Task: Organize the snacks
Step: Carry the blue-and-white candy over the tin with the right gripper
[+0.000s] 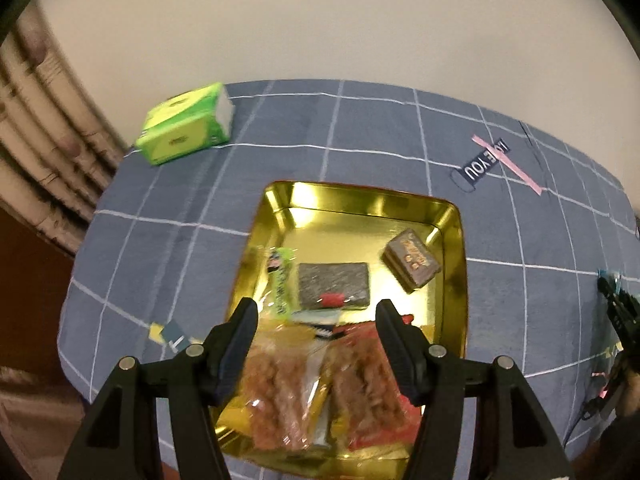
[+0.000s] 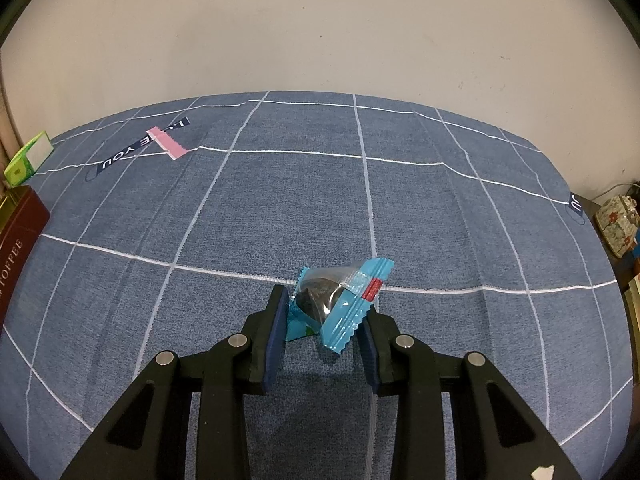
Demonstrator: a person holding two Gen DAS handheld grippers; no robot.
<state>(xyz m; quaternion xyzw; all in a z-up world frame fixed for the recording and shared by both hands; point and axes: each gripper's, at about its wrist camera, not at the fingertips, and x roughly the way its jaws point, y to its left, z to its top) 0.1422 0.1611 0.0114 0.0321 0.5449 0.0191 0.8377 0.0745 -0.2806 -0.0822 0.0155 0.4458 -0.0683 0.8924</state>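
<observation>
Your left gripper hangs above the near end of the gold-coloured rectangular metal tin, its jaws spread with nothing between the pads. The tin stands on the blue cloth-covered table marked with a white grid. Inside the tin, two clear packets of brown snacks lie at the near end, one with a red wrapper; a grey flat packet with a red label lies in the middle, a green-printed packet lies along the tin's left wall, and a small brown box lies tilted near the far right corner. A green tissue pack rests at the far left corner of the table. Your right gripper is pinching a blue wrapped candy with a clear window and a red tab; the jaws are closed on the wrapper, and the candy sits at the fingertips over the middle of the table, well apart from the tin. In the right wrist view, the dark red outer wall of the tin shows at the left edge of the table, with the tissue pack beyond it.
</observation>
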